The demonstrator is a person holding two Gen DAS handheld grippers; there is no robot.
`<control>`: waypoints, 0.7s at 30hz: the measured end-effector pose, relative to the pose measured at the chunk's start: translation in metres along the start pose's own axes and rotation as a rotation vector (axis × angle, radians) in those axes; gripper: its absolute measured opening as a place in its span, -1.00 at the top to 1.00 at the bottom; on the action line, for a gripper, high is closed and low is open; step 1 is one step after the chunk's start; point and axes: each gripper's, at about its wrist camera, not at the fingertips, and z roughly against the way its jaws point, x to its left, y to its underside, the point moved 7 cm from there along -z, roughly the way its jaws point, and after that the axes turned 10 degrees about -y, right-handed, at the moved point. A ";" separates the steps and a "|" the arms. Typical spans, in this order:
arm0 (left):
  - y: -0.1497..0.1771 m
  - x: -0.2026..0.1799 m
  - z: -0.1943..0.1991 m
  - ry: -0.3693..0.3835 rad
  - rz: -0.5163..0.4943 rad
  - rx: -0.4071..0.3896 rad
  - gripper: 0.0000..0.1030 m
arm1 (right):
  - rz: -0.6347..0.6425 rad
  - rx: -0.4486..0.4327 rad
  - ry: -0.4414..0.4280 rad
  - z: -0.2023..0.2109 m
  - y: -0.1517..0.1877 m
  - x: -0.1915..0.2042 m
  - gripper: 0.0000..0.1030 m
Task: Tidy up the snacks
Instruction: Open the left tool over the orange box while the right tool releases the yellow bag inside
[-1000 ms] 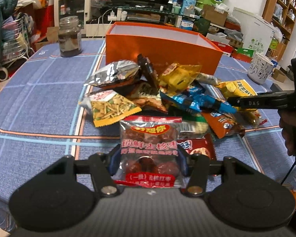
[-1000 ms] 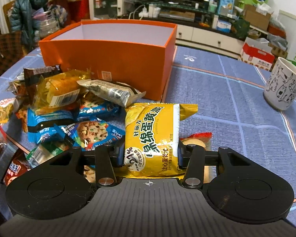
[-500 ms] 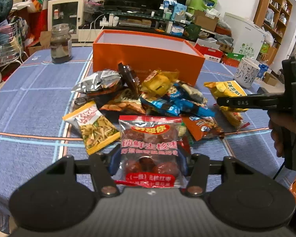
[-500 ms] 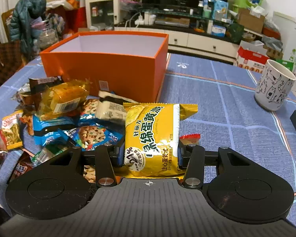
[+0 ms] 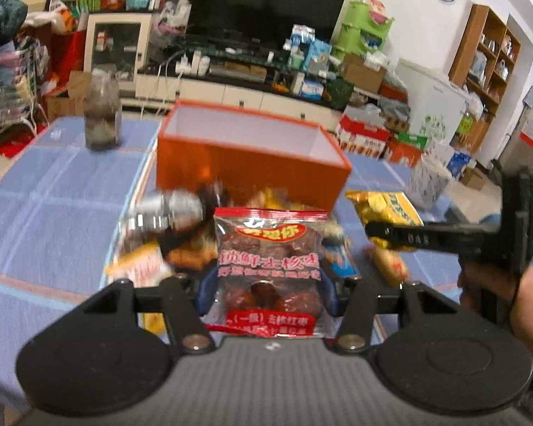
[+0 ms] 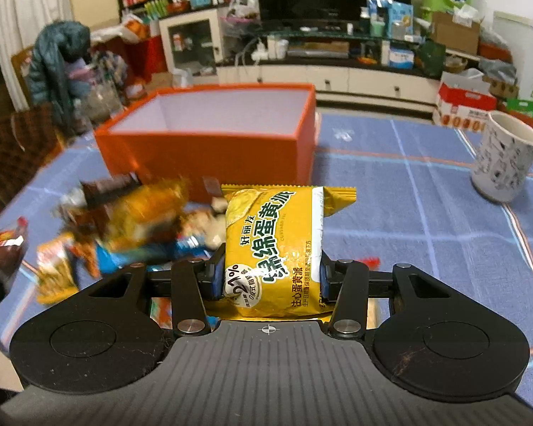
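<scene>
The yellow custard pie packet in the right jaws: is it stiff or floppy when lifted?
The yellow packet probably holds its shape: it stands upright above the right gripper without drooping. It looks puffy, so likely light. The glossy film may slip.

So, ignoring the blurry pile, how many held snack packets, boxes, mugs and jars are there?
Held snack packets: 2 (red date packet, yellow custard pie packet)
Orange box: 1
Patterned mug: 1
Glass jar: 1
Total: 5

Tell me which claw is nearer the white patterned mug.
Right. The right claw, shut on the yellow custard pie packet, has the mug just off to its right; the left claw, holding the red date packet, sits farther across.
</scene>
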 end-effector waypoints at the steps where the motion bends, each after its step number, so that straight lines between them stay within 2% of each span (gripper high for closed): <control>1: -0.011 0.000 -0.004 -0.007 -0.010 -0.015 -0.03 | 0.001 -0.013 -0.006 0.000 -0.008 0.002 0.37; 5: -0.067 0.004 -0.039 -0.054 -0.030 -0.071 -0.03 | 0.023 -0.055 -0.015 -0.015 -0.053 0.003 0.37; 9: -0.122 0.009 -0.087 -0.114 -0.044 -0.110 -0.03 | 0.008 -0.066 -0.032 -0.051 -0.102 -0.002 0.37; 12: -0.151 0.011 -0.129 -0.141 -0.053 -0.101 -0.03 | 0.006 -0.045 -0.029 -0.087 -0.128 -0.003 0.37; 15: -0.164 0.013 -0.171 -0.121 -0.061 -0.036 -0.10 | 0.011 -0.004 -0.001 -0.122 -0.143 -0.005 0.28; 17: -0.163 0.018 -0.169 -0.132 -0.047 -0.031 -0.06 | -0.022 -0.001 -0.001 -0.124 -0.146 -0.009 0.27; 18: -0.162 0.021 -0.158 -0.123 -0.045 -0.060 -0.15 | -0.031 -0.028 -0.010 -0.114 -0.147 -0.010 0.21; 19: -0.160 0.025 -0.146 -0.117 -0.045 -0.087 -0.40 | -0.034 -0.057 -0.017 -0.100 -0.145 -0.010 0.15; 21: -0.148 0.041 -0.114 -0.124 -0.011 -0.138 -0.49 | -0.038 -0.108 -0.006 -0.066 -0.135 -0.014 -0.07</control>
